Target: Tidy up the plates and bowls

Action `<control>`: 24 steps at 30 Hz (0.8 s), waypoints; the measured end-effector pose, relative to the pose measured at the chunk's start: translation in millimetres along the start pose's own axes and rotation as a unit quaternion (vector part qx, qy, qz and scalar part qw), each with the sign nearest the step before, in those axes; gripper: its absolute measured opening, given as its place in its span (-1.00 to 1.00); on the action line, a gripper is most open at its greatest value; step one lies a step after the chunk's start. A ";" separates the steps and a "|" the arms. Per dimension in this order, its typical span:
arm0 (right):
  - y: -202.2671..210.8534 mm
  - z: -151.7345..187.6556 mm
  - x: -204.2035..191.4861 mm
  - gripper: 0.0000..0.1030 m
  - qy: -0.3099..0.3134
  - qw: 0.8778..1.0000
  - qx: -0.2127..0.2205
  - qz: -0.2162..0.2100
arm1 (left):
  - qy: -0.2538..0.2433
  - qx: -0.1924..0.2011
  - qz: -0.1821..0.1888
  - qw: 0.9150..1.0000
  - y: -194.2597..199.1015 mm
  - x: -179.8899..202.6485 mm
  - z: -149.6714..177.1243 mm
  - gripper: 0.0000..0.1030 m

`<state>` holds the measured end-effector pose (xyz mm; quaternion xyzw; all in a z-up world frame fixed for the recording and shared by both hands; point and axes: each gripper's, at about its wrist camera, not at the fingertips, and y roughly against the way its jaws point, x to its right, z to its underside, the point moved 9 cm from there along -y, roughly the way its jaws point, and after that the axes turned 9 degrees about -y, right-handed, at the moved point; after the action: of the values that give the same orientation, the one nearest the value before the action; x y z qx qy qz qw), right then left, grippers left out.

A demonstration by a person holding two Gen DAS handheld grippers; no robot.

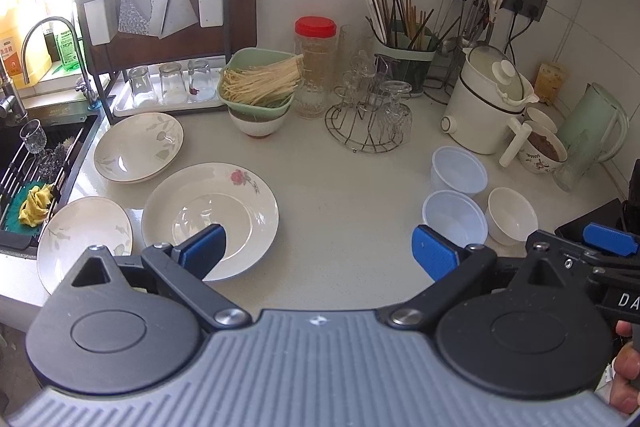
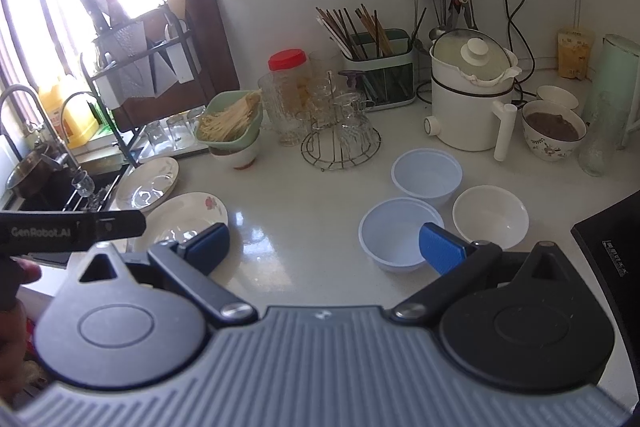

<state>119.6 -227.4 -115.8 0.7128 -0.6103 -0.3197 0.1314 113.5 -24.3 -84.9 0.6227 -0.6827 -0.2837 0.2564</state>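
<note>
While nothing is yet gathered: three plates left, three bowls right, all apart on the bench [image 1: 340, 211].
Plates: rose plate [image 1: 210, 215] nearest; leaf plate [image 1: 138, 147] behind it; third plate [image 1: 84, 239] by the sink [image 1: 40, 163].
Bowls: two plastic bowls [image 2: 400, 235], white bowl [image 2: 490, 215] beside them.
Left claw [image 1: 316, 253]: wide, empty; left finger over the rose plate.
Right claw [image 2: 324, 247]: wide, empty; right finger over the near plastic bowl.
Nearer: likely left to plates, right to bowls.

Glossy glazed rose plate [image 1: 210, 215] on smooth speckled countertop [image 1: 340, 195]; beside plate, 2 translucent matt plastic bowls [image 1: 456, 219]. Behind plate, wire metal rack [image 1: 366, 131], clear glass tumblers [image 1: 172, 83]. Ribbed blue gripper pads [image 2: 440, 247].
</note>
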 end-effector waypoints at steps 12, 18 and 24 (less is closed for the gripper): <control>1.4 2.5 1.7 1.00 0.000 1.000 -0.005 -0.004 | 0.015 0.000 0.002 1.000 -1.2 3.1 -0.2 0.96; 2.9 -1.6 10.4 1.00 -0.002 1.000 -0.004 -0.002 | 0.004 0.004 -0.011 1.000 -4.6 5.9 -2.9 0.96; 2.3 -6.9 14.5 1.00 0.013 1.000 0.001 -0.013 | 0.002 0.005 -0.024 1.000 -7.9 12.4 -5.4 0.96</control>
<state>122.7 -243.1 -113.5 0.7251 -0.5994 -0.3115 0.1341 121.7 -37.5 -86.8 0.6403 -0.6688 -0.2853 0.2477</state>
